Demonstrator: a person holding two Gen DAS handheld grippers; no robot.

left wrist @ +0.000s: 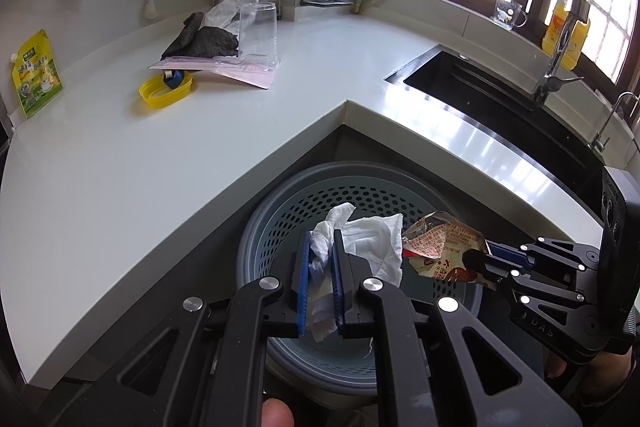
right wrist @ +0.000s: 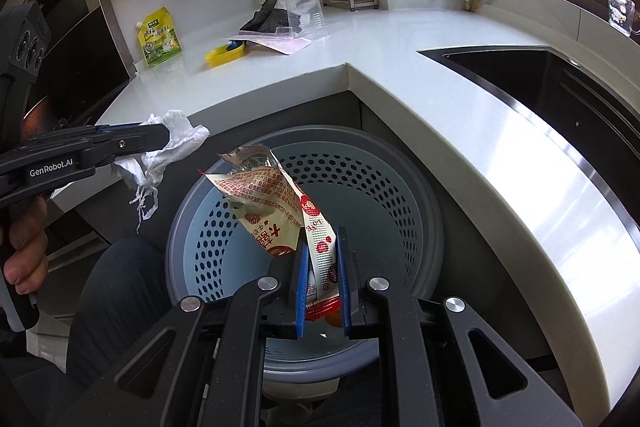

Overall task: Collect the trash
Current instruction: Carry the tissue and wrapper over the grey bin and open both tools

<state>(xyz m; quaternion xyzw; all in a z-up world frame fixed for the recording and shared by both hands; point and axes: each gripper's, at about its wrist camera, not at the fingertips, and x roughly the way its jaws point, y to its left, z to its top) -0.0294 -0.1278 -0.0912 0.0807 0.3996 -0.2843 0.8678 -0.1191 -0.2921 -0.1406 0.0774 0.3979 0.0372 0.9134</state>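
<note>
White L-shaped desk point(left wrist: 120, 163), corner notch facing me. On it, near the back wall: yellow lid point(left wrist: 165, 91), pink flat packet point(left wrist: 224, 69) touching it, dark cloth point(left wrist: 204, 41) on the packet, clear cup point(left wrist: 259, 31) upside down. Green-yellow pouch point(left wrist: 36, 79) leans at the wall. Sink point(left wrist: 500, 95) set into the right wing.

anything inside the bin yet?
The perforated bin shows only bare wall and floor. The tissue and snack wrapper hang above it, each clamped in a hand-held gripper. Those grippers cover part of the bottom, so that part can't be checked.
</note>
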